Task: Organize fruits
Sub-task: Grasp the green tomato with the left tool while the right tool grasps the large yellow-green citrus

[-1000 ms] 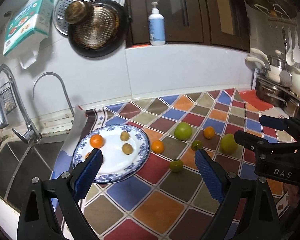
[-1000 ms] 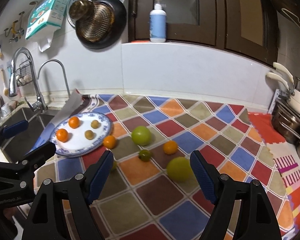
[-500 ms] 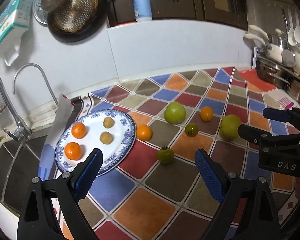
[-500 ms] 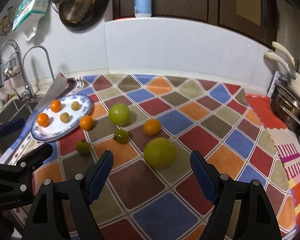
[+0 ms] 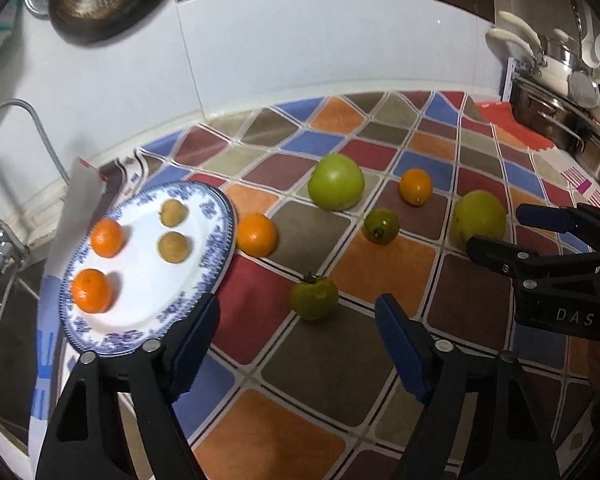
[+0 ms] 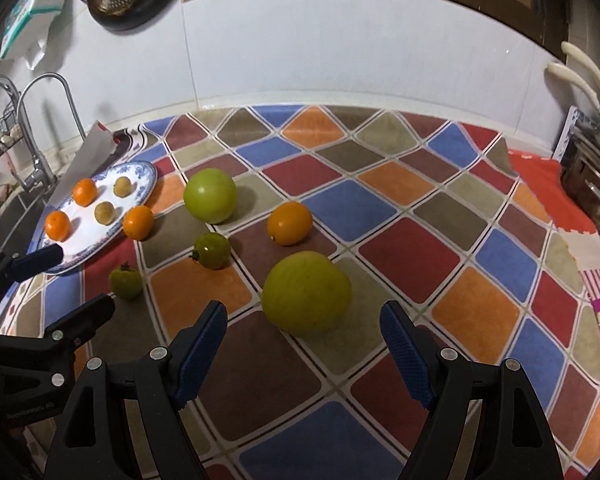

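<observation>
Two grippers hang over the chequered mat. The right gripper (image 6: 302, 332) stands wide, a large yellow-green fruit (image 6: 306, 293) just ahead of its gap. The left gripper (image 5: 298, 322), jaws just narrowed yet apart, has a small green tomato (image 5: 314, 297) just ahead, untouched.

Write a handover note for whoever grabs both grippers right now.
Left gripper: empty, jaws just narrowed, small green tomato lies ahead between the fingers.
Right gripper: open, empty, lined up on the big yellow-green fruit.
Done: two oranges and two small brown fruits on the plate.
Left on the mat: six fruits, one orange touching the plate's rim.
</observation>
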